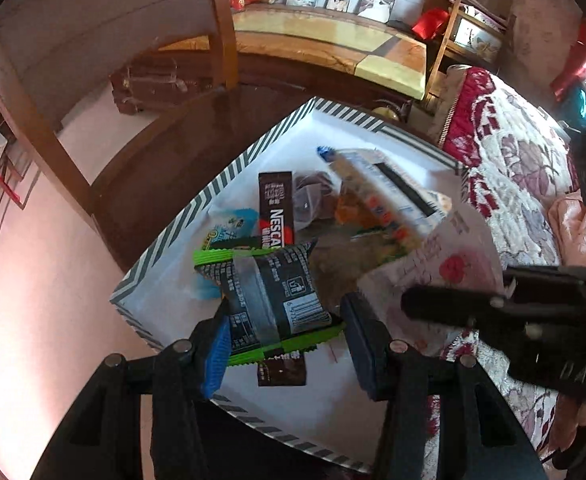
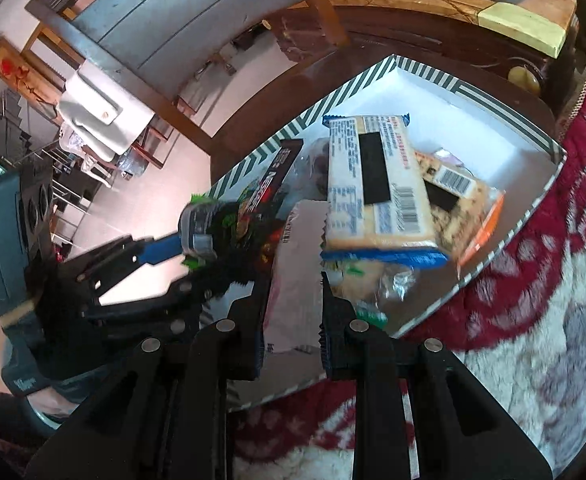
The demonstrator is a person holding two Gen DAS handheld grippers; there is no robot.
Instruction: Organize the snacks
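- Left hand-held gripper (image 1: 285, 340): clamped on a black puffed snack packet with green crimped ends (image 1: 271, 296), one blue pad on either side of it. The packet hangs above the near part of the box.
- Right hand-held gripper (image 2: 293, 312): jaws drawn together on a flat pale pink-and-white sachet (image 2: 297, 264), held upright between the pads, over the same box.
- White shallow cardboard box with a grey-striped rim (image 1: 213, 194): sits partly on a dark brown wooden surface (image 1: 149, 184) and beside a red-and-white floral quilt (image 1: 525, 184).
- Contents already in the box: a dark brown Nescafé stick sachet (image 1: 275, 208), a cream biscuit packet with blue ends (image 2: 373, 188), and several smaller wrapped items, blurred.
- Step in hand, as judged: both carried snacks are being brought over the box for deposit.
- Next move calls for lowering each packet into bare floor of the box and parting the jaws, keeping the two grippers from fouling one another, since they work close together.
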